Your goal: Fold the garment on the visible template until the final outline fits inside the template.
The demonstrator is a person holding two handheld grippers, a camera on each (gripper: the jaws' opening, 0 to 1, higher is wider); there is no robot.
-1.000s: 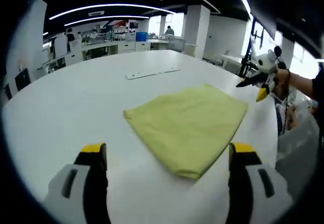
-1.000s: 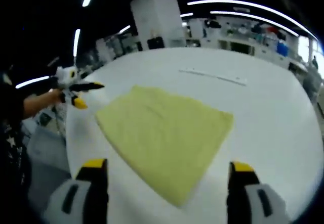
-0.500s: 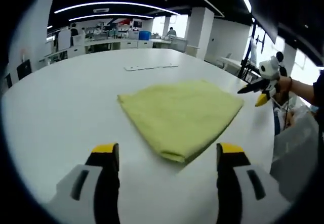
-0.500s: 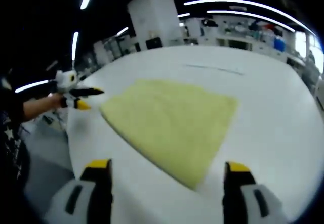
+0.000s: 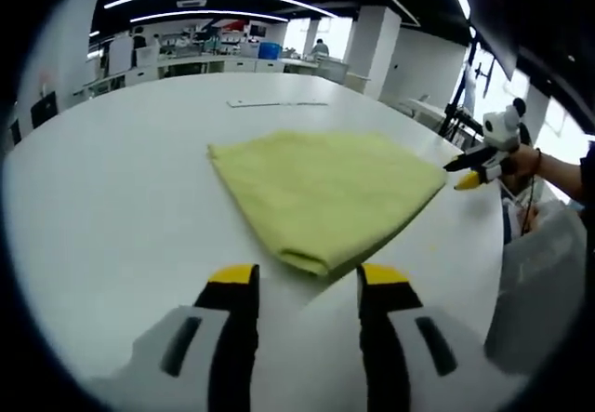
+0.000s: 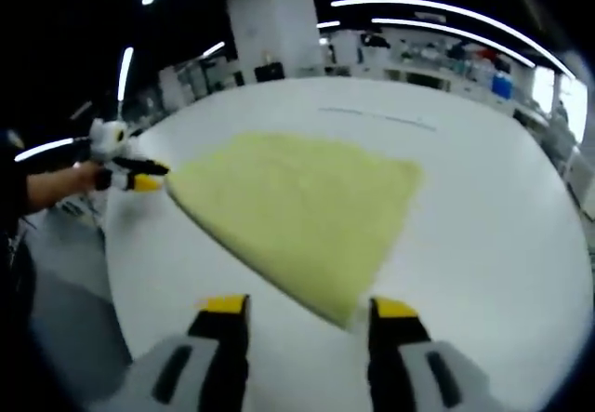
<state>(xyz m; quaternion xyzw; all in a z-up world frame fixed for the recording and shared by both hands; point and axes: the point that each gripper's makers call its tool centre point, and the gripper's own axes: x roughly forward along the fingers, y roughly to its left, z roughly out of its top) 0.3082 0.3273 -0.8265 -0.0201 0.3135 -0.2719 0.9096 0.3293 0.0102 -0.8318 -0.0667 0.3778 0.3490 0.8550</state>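
Both grippers have closed in on the folded cloth (image 5: 325, 193) lying mid-table (image 5: 112, 198) — left gripper (image 5: 305, 285) and right gripper (image 6: 310, 313) each at 6 o'clock, jaws narrowed but apart, empty — likely about to pinch near corners.

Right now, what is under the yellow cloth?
The yellow cloth lies folded flat on the white table. The table shows all around it. Whatever sits directly beneath, such as a template, is covered, so I cannot tell.
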